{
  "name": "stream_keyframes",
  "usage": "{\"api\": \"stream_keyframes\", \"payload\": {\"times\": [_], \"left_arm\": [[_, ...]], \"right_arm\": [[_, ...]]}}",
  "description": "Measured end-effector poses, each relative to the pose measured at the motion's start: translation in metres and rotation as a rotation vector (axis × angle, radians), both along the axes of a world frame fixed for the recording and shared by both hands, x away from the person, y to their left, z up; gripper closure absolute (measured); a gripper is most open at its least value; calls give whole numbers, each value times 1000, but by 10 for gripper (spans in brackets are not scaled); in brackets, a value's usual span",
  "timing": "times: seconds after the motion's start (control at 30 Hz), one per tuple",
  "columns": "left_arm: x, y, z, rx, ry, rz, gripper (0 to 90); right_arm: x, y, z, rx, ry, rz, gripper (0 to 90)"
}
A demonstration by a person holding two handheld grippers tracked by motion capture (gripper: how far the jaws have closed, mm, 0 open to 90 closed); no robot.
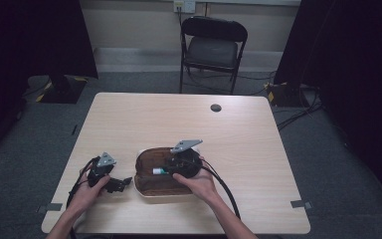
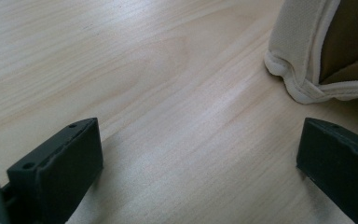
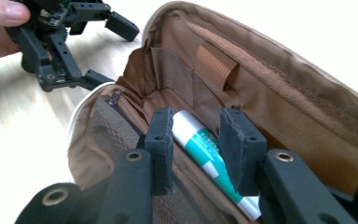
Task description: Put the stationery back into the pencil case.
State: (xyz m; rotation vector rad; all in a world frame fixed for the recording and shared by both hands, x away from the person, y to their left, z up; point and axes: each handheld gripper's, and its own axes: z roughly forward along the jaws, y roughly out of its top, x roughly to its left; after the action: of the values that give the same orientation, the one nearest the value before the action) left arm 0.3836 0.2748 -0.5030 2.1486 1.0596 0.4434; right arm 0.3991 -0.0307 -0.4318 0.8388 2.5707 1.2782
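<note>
While gripped by right tool [image 3: 196, 140] | marker [image 3: 205, 154] lies lengthwise in pouch [image 3: 279, 93]

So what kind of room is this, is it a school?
Probably not a classroom; it looks more like a small recording room or lab. A lone wooden table stands on grey carpet, black curtains hang at the sides, tape marks the floor, and a folding chair waits by the wall.

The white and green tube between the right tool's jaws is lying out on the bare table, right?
No. The tube between the right tool jaws lies inside the open brown case, as the right gripper view shows.
</note>
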Motion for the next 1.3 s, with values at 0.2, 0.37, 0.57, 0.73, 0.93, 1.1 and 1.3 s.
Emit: {"api": "stream_keyframes", "payload": {"times": [0.2,0.37,0.57,0.73,0.93,1.1,1.3], "left_arm": [[0,0,0,0,0,0,0],[0,0,0,0,0,0,0],[0,0,0,0,0,0,0],[0,0,0,0,0,0,0],[0,0,0,0,0,0,0],[0,0,0,0,0,0,0],[0,0,0,0,0,0,0]], "right_arm": [[-5,-10,7,51,8,3,643],[-11,-23,14,75,-5,-12,648],[-15,-35,15,76,-17,-26,646],[-18,-51,16,58,-27,-51,623],[-19,-75,20,86,-39,-108,615],[-20,-95,21,88,-48,-155,593],[-22,-124,13,73,-47,-228,544]]}}
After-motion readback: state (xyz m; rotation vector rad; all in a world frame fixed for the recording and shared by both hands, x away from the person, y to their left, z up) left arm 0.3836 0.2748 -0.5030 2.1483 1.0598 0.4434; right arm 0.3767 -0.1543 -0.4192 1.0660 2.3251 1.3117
